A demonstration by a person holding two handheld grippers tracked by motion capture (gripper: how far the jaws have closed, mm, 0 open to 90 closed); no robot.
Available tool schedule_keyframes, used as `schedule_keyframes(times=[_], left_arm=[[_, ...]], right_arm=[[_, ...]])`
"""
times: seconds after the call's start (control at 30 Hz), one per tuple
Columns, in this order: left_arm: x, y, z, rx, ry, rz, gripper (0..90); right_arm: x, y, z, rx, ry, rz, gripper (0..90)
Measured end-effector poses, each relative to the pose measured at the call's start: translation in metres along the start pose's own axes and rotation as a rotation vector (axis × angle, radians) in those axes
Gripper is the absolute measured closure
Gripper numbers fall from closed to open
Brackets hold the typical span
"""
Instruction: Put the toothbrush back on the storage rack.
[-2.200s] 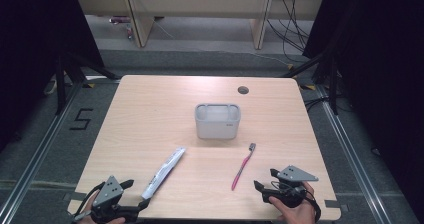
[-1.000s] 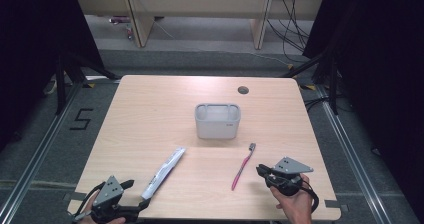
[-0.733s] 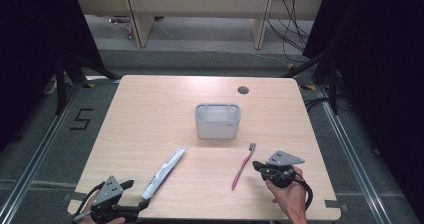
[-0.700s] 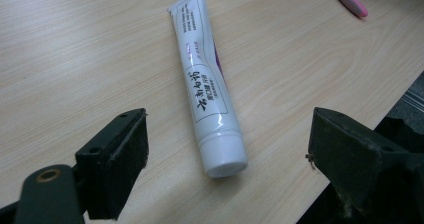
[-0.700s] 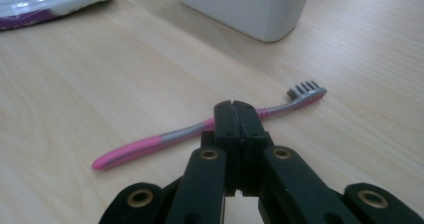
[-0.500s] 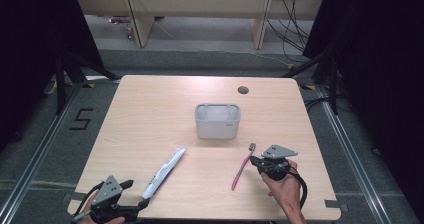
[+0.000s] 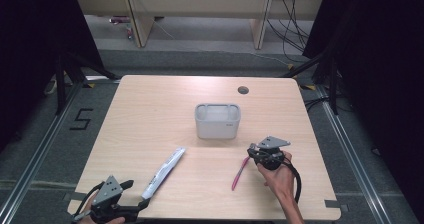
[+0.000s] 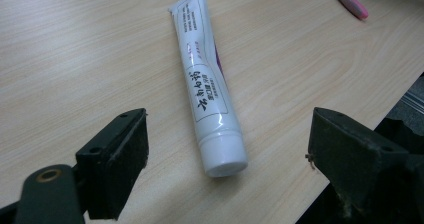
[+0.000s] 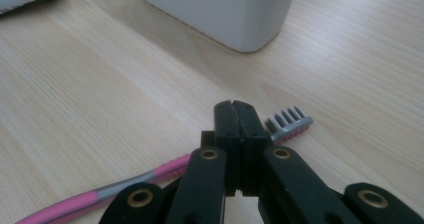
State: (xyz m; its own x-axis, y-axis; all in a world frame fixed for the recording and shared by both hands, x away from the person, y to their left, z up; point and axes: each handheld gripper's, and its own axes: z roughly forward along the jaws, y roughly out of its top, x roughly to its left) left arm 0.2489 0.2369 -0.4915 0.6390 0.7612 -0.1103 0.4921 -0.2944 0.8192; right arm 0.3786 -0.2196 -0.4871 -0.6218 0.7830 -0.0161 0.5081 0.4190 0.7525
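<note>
my right hand-held gripper [image 7: 254, 150] sits right at the pink toothbrush [image 7: 240, 167], over its bristle end, so that's the nearer arm. brush lies flat on the counter [image 7: 150, 114], long axis running diag from the head near the gripper down toward my edge, just in front of the white cup [image 7: 217, 120]. in the right gripper view the jaws are pressed together w/ nothing between, brush head poking out just behind the tips [image 9: 287, 122]; can't tell if they touch it. left hand-held gripper [image 8: 225, 149] spread wide, toothpaste tube [image 8: 205, 84] cap pointing into the gap, not touched.
</note>
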Motion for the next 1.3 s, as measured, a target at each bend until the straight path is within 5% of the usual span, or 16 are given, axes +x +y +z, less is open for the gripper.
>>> schedule_keyframes(times=[0.03,0.33,0.6,0.63,0.67,0.87,0.9,1.03,1.3], left_arm=[[0.0,0.0,0.0,-0.003,0.002,-0.009,15.8],[0.0,0.0,0.0,-0.001,0.001,-0.005,15.8],[0.0,0.0,-0.001,-0.012,0.002,-0.008,15.8],[0.0,0.0,-0.001,-0.012,0.003,-0.01,15.8],[0.001,0.0,-0.001,-0.009,-0.001,-0.004,15.8],[0.0,0.0,-0.002,-0.013,0.004,-0.01,15.8],[0.0,0.0,-0.002,-0.012,0.004,-0.009,15.8],[0.0,0.0,-0.003,-0.011,0.001,-0.006,15.8],[0.0,0.001,-0.003,-0.012,0.002,-0.004,15.9]], right_arm=[[-0.002,0.001,0.002,0.004,-0.005,-0.032,90.0],[0.01,0.006,0.013,0.033,0.045,0.028,90.0],[0.027,0.008,0.016,0.051,0.132,-0.04,90.0],[0.032,0.007,0.015,0.066,0.136,-0.009,90.0],[0.033,0.007,0.015,0.064,0.147,-0.046,90.0],[0.047,0.002,0.012,0.077,0.21,-0.045,90.0],[0.05,0.002,0.008,0.115,0.207,-0.032,90.0],[0.053,-0.002,0.01,0.096,0.217,-0.076,90.0],[0.059,-0.008,0.006,0.138,0.234,-0.065,90.0]])
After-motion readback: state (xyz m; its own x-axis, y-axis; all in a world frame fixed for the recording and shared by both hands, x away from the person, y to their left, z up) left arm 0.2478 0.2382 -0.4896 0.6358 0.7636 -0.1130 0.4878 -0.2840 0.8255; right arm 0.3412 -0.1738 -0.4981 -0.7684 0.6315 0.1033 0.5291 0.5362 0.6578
